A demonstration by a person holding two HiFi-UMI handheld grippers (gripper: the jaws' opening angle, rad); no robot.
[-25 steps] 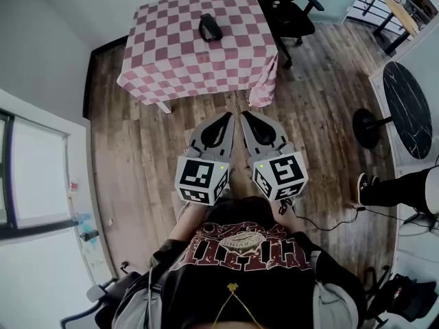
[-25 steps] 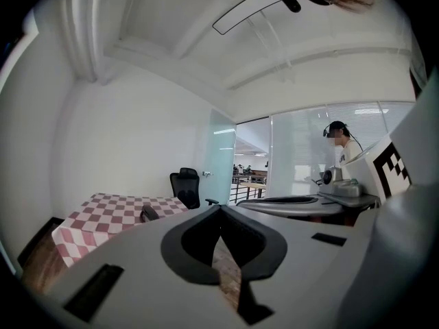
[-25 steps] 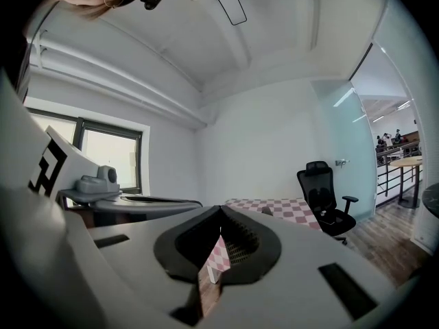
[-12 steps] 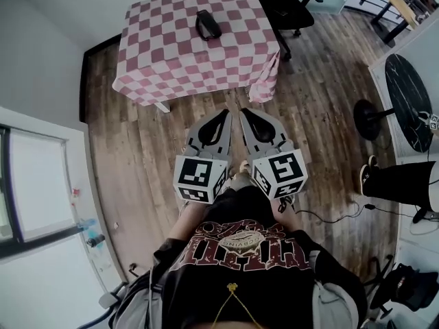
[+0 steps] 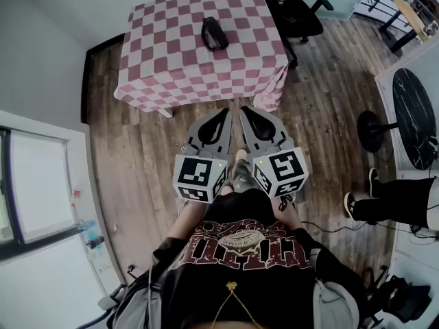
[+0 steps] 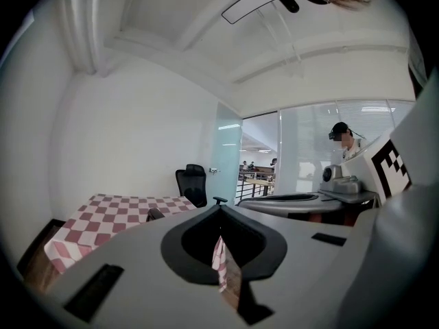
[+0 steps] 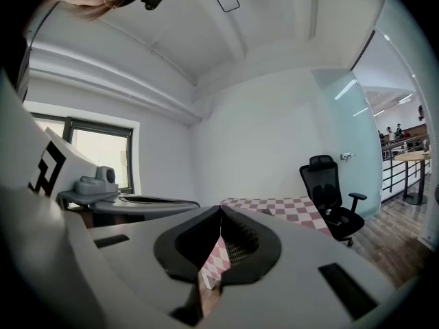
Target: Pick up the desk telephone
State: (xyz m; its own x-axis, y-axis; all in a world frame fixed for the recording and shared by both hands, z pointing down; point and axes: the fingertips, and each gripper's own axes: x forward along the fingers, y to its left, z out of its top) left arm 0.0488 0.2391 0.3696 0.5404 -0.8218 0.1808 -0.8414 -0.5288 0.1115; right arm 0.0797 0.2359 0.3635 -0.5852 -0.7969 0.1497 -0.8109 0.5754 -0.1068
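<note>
A worktop (image 5: 171, 64) under a pink-and-white checked cloth stands on a wooden plank floor (image 5: 140, 163). 1 black office chair (image 5: 296, 9) sits just beside its far right corner. Toward the right edge are a round dark table (image 5: 415, 112), a bystander's legs (image 5: 401, 201) and a thin cable (image 5: 336, 225). A window (image 5: 34, 184) fills the left.

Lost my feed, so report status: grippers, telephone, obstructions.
Left gripper and right gripper shut, empty. Telephone untouched on the checkered table ahead. Only wood floor between; office chair beside the table's far corner.
</note>
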